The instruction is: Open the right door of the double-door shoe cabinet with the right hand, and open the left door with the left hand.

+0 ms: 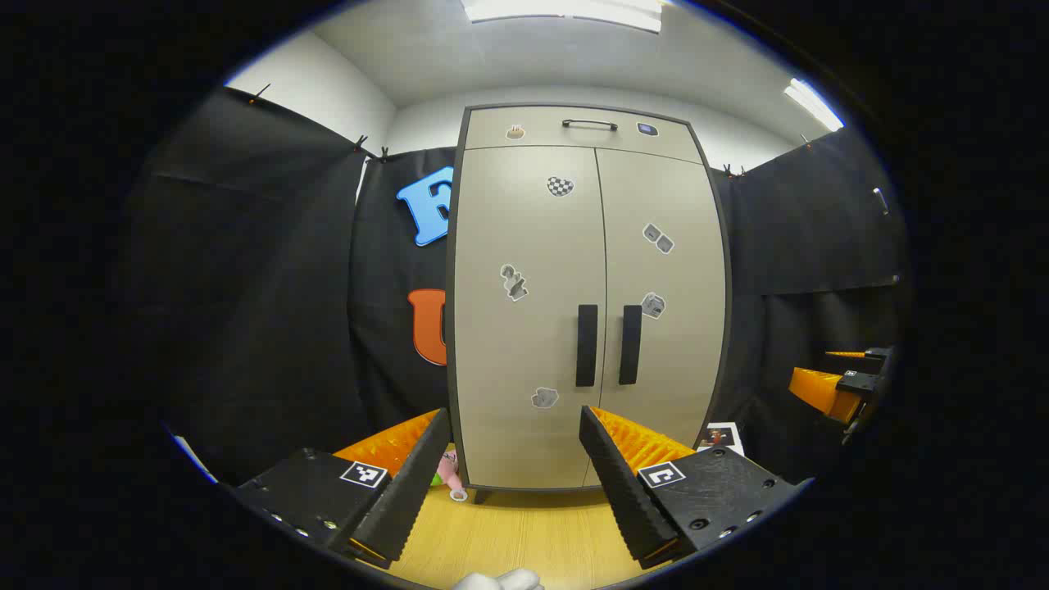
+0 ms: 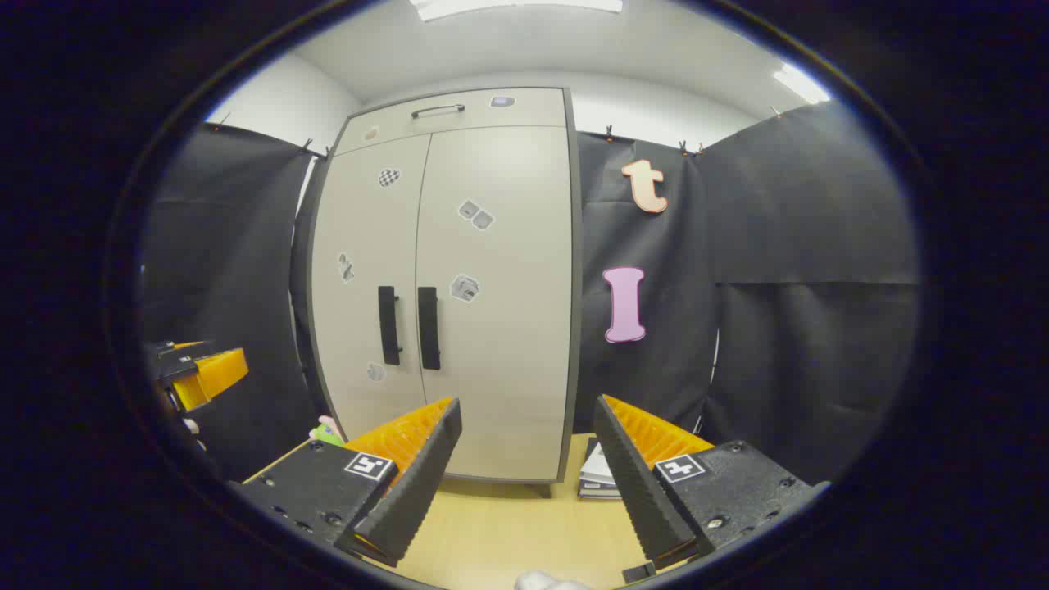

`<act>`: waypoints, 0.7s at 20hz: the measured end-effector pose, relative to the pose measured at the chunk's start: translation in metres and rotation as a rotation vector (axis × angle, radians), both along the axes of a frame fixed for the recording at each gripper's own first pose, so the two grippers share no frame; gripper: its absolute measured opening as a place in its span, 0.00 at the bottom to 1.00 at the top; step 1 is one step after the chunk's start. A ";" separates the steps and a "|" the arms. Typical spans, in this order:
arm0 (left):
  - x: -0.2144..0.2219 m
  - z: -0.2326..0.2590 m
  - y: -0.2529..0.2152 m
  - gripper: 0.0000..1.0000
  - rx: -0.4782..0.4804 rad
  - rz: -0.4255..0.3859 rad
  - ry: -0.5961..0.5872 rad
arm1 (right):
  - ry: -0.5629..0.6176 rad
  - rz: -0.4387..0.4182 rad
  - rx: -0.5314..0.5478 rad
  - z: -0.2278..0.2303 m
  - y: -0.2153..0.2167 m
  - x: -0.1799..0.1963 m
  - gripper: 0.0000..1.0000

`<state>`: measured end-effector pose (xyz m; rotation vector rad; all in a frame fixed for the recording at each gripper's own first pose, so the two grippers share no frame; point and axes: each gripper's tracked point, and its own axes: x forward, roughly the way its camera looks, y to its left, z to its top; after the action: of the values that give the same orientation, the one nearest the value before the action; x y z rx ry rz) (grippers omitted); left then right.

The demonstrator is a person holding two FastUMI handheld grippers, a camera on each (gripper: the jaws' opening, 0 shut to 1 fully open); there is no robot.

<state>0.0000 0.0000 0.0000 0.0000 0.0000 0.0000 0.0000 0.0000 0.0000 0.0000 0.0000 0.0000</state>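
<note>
Before the matte beige shoe cabinet (image 1: pixel 586 303), doors shut, flat black bar handles (image 1: pixel 587 345); left gripper (image 1: pixel 515 459) and right gripper (image 2: pixel 527 447) jaws apart, ridged.

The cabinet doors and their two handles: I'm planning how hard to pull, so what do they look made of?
The cabinet doors look like matte beige laminated board, flat and glare-free, with stickers. The two handles look like matte black plastic or coated metal; I cannot tell which.
</note>
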 end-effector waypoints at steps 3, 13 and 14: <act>0.001 0.000 0.002 0.95 0.017 -0.002 0.000 | 0.000 -0.011 -0.006 -0.004 -0.001 0.001 1.00; 0.001 0.003 0.006 0.94 0.041 -0.012 -0.014 | 0.002 0.005 -0.017 -0.010 0.009 0.005 1.00; 0.001 0.004 0.008 0.94 0.044 -0.007 -0.017 | 0.001 0.006 -0.018 -0.010 0.011 0.006 1.00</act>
<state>0.0011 0.0079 0.0038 0.0439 -0.0174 -0.0069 0.0056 0.0107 -0.0096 -0.0183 0.0008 0.0058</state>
